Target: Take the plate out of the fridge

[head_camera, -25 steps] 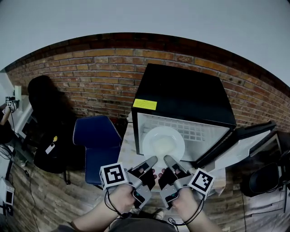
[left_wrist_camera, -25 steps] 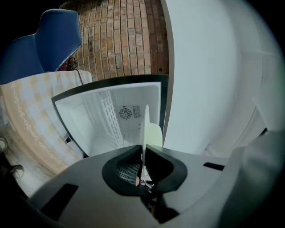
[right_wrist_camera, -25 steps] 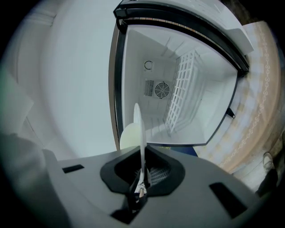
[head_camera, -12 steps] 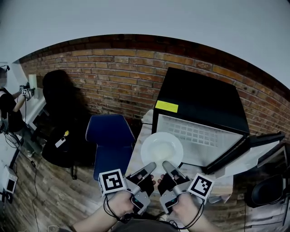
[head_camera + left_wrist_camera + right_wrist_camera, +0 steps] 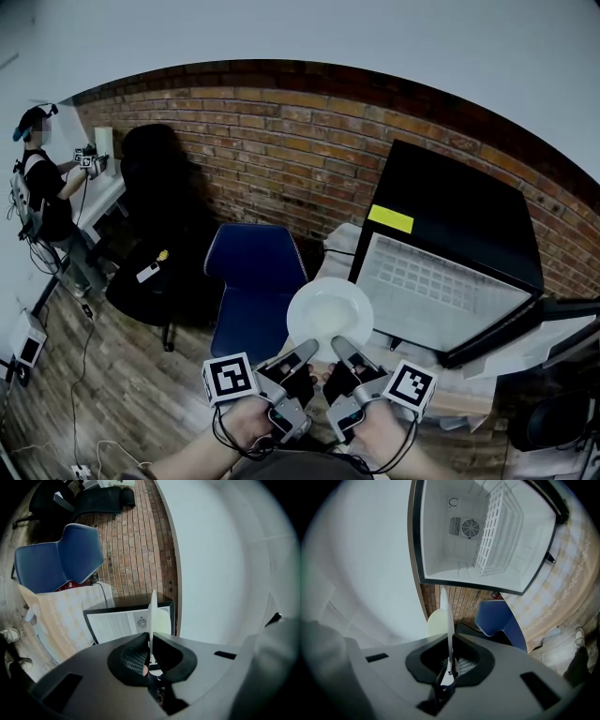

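A white plate (image 5: 329, 314) hangs in the air between the blue chair and the open black fridge (image 5: 450, 258), outside the fridge. My left gripper (image 5: 307, 350) is shut on the plate's near rim at the left, my right gripper (image 5: 338, 344) is shut on the rim just to the right. In the left gripper view the plate (image 5: 153, 611) shows edge-on between the pads, with the fridge (image 5: 129, 616) behind it. The right gripper view has the plate (image 5: 446, 620) edge-on too, below the white fridge interior (image 5: 483, 531) with its wire shelf.
The fridge door (image 5: 525, 333) stands open at the right. A blue chair (image 5: 255, 281) sits left of the fridge by the brick wall (image 5: 281, 159). A black chair (image 5: 155, 244) and a person (image 5: 42, 187) at a desk are far left. The fridge stands on a pale cloth-covered table (image 5: 469, 389).
Both grippers have carried the plate left and towards me, out of the fridge opening. The head view has swung left, so the fridge now sits further right.
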Demonstrator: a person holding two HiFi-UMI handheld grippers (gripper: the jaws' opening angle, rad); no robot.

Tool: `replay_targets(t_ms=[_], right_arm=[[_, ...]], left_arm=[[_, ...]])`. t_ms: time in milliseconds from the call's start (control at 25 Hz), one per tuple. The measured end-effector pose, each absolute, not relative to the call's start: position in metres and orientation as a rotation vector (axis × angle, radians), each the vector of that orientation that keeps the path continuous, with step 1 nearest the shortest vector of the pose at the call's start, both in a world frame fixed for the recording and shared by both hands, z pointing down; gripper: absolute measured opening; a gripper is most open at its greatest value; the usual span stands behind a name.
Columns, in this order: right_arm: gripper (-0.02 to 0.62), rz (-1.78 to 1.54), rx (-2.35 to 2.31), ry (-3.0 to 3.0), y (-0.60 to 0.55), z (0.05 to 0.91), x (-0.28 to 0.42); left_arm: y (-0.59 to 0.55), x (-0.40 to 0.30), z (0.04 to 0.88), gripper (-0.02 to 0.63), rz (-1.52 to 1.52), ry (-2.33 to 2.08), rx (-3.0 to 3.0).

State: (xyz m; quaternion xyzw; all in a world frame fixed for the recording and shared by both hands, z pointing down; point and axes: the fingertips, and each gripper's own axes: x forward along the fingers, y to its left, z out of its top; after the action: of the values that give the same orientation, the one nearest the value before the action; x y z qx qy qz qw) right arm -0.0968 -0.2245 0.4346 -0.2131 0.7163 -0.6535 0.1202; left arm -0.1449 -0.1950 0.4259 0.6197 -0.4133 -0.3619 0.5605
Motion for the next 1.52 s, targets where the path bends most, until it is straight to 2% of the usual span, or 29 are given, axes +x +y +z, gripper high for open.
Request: replay_targets(t_ms=[480, 1520], right_arm=[[0.038, -2.011, -0.594, 2.115, -0.195, 0.461, -0.120], [0.038, -2.052, -0.620, 2.073, -0.194, 0.473, -0.109]], left_arm=[[-0.163, -0.167, 0.451, 0.034, -0.879, -1.014, 1.394], [-0.164, -0.156, 0.462, 0.034, -0.880, -0.996, 1.362]])
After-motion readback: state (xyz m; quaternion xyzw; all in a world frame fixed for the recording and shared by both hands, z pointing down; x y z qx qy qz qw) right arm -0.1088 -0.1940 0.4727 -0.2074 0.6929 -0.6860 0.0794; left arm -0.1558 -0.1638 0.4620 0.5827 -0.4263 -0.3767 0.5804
